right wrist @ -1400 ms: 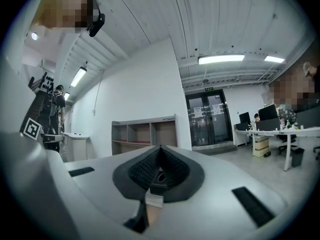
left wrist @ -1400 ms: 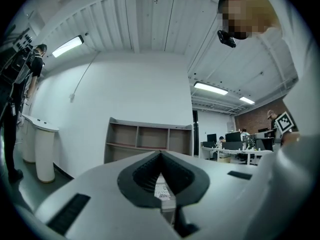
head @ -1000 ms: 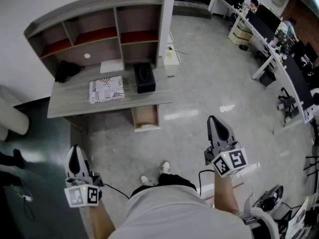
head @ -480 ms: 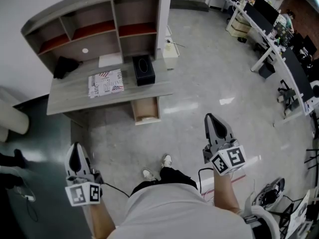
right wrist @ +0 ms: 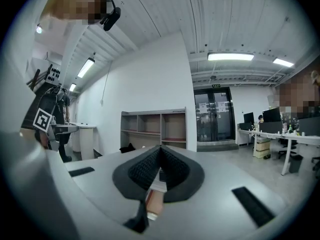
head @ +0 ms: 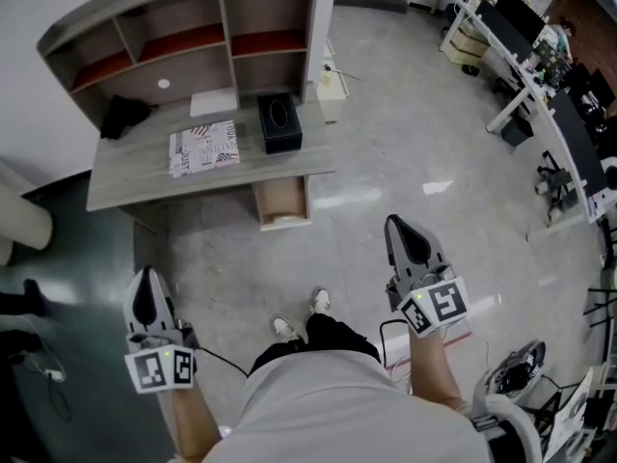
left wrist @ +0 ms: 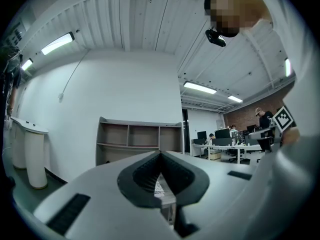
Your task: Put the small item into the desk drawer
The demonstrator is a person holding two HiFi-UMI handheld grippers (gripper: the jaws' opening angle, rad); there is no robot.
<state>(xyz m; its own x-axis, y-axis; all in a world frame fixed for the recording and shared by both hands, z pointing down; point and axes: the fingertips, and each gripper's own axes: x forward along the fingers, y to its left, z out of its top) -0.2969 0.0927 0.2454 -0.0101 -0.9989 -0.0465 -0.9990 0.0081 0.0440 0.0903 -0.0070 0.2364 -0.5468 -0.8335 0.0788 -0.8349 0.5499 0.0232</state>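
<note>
The grey desk (head: 135, 184) with its shelf unit stands at the upper left in the head view. Under its right end a wooden drawer (head: 282, 204) is pulled open. On the desk lie a black tissue box (head: 280, 123), a printed magazine (head: 203, 148), a white flat item (head: 214, 102) and a black bundle (head: 125, 116). My left gripper (head: 144, 275) is shut and empty, low at the left, far from the desk. My right gripper (head: 396, 224) is shut and empty too, over the floor to the right of the drawer. Both gripper views show touching jaw tips (left wrist: 161, 154) (right wrist: 160, 148) pointing towards the shelf unit (left wrist: 140, 144) (right wrist: 155, 129).
The person's feet (head: 299, 316) stand on the shiny grey floor in front of the drawer. A white pillar (head: 321, 27) rises beside the desk. Office desks with monitors (head: 540, 75) line the right side. Cables and gear (head: 511, 384) lie at the lower right.
The right gripper has drifted slightly up and left in the head view. The left gripper stays about where it was. Both remain shut.
</note>
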